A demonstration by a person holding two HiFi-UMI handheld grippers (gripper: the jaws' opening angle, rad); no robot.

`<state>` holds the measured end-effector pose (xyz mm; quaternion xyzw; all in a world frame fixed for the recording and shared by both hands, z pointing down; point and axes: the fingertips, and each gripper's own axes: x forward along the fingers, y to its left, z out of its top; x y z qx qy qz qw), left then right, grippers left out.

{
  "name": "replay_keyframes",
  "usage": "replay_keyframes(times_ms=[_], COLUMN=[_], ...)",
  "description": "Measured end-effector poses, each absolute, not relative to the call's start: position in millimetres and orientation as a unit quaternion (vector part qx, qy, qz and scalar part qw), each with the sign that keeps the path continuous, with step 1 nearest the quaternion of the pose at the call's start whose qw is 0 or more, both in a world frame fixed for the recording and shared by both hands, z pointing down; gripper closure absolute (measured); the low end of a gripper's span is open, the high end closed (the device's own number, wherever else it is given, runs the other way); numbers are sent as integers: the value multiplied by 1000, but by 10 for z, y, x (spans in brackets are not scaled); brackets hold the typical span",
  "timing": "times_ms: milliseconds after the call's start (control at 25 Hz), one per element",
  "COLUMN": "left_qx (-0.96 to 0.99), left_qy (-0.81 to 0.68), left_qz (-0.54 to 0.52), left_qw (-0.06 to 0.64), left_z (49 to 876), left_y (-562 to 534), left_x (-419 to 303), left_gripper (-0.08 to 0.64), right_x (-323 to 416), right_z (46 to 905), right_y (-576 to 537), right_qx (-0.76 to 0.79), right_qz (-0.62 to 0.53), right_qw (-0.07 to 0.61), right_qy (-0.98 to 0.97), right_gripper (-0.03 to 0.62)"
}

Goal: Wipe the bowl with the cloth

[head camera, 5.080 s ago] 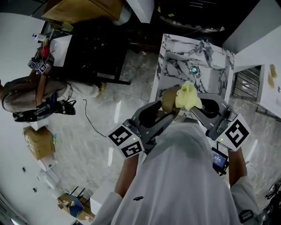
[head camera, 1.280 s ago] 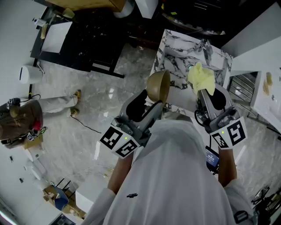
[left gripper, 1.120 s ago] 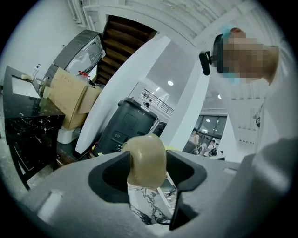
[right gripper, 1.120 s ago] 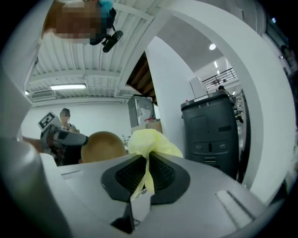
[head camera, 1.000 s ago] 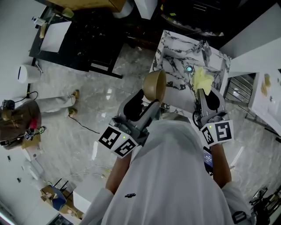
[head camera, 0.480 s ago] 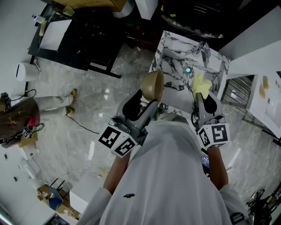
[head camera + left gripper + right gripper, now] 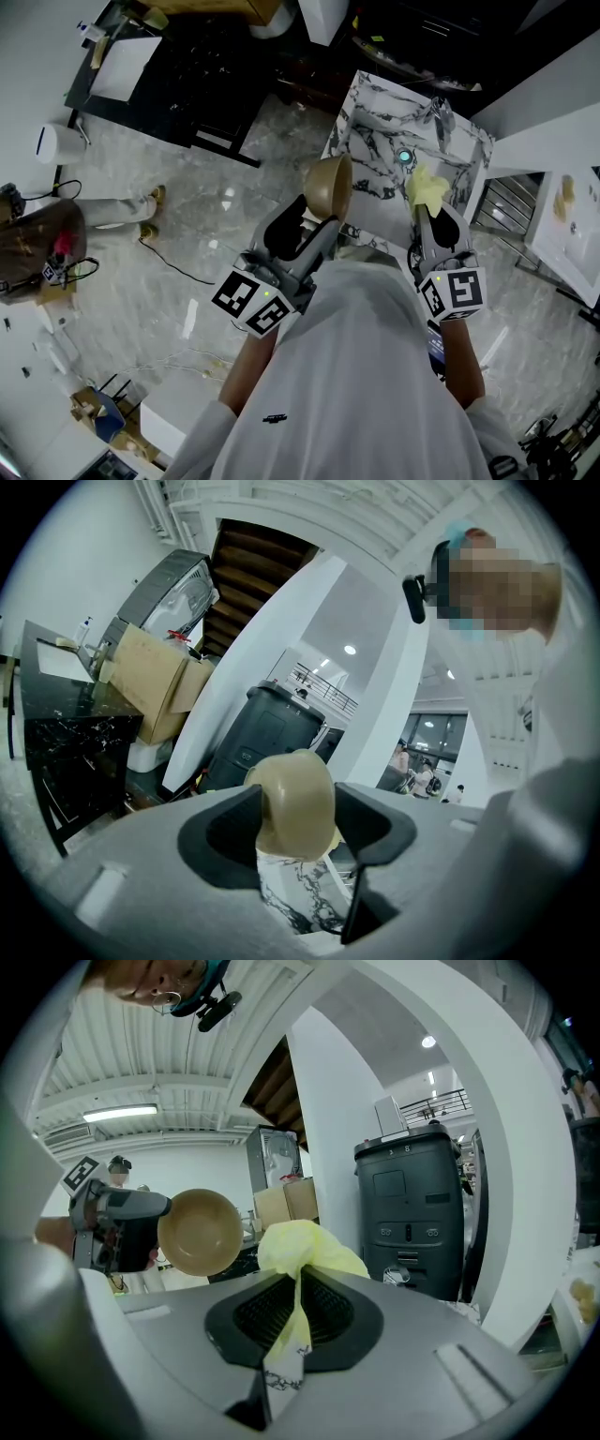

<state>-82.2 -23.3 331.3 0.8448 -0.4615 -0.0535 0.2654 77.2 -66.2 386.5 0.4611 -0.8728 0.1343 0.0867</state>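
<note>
While the head view looks down past a white shirt (image 7: 375, 375), the left tongs (image 7: 325, 217) are clamped on the rim of a tan bowl (image 7: 328, 185). The bowl is held in the air on its side, with its hollow turned toward the right. The right tongs (image 7: 424, 212) are closed on a yellow cloth (image 7: 427, 187), which bunches up above their tips. Bowl and cloth are near each other but apart, both over the near edge of a marble tabletop (image 7: 375, 150). Another person (image 7: 37, 248) is at the far left, on the pale floor.

In the left gripper view, the two jaws press on the bowl (image 7: 295, 799) from either side, and only its rounded outer wall shows. A cardboard box (image 7: 155, 682) and a dark bin (image 7: 267, 742) stand behind.

In the right gripper view, the jaws are together on a strip of the cloth (image 7: 305, 1246). Its loose end puffs out above them. The bowl's hollow (image 7: 200, 1232) faces this camera from the left, well clear of the cloth.
</note>
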Motion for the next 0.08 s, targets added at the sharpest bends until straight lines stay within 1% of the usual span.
replay_keyframes(times_ms=[80], left_qx=[844], left_qy=[-462], left_qz=[-54], left_qw=[265], left_z=[3313], left_y=[-233], left_x=[-817], left_gripper=[313], right_x=[751], right_z=[3870], right_y=[-655], right_qx=[457], right_qz=[135], right_qw=[88], right_qy=[-875], right_gripper=[575])
